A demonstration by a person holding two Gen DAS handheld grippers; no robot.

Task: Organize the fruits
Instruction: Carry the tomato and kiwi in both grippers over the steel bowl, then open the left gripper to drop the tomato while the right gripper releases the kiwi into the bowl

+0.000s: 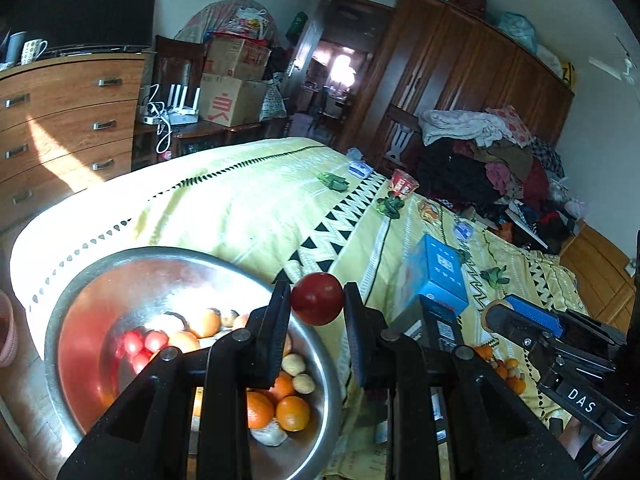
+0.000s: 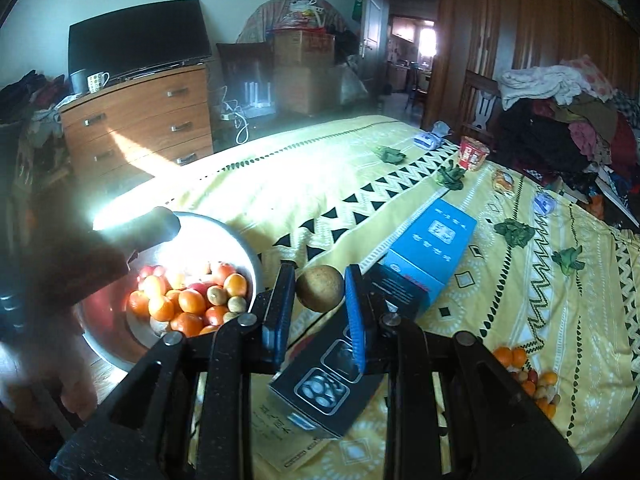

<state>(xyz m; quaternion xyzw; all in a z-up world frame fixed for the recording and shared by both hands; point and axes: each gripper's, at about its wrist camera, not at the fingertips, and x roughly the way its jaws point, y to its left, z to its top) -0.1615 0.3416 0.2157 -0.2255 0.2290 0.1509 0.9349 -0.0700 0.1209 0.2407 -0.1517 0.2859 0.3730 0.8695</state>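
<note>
- One bed fills the middle of both views.
- One steel bowl, lower left, holds a heap of fruit, too many to count.
- Two boxes lie centre-right: blue box, black box.
- Left gripper pinches one red fruit.
- Right gripper pinches one brown fruit.
- One small fruit pile sits lower right.

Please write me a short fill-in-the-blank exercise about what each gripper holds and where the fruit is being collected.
1. The left gripper is shut on a small ____ fruit.
2. The right gripper is shut on a round ____ fruit.
3. Most of the fruit lies in a metal ____ at the edge of the bed.
4. A few oranges remain on the ____ bedspread.

Missing words: red; brown; bowl; yellow
</note>
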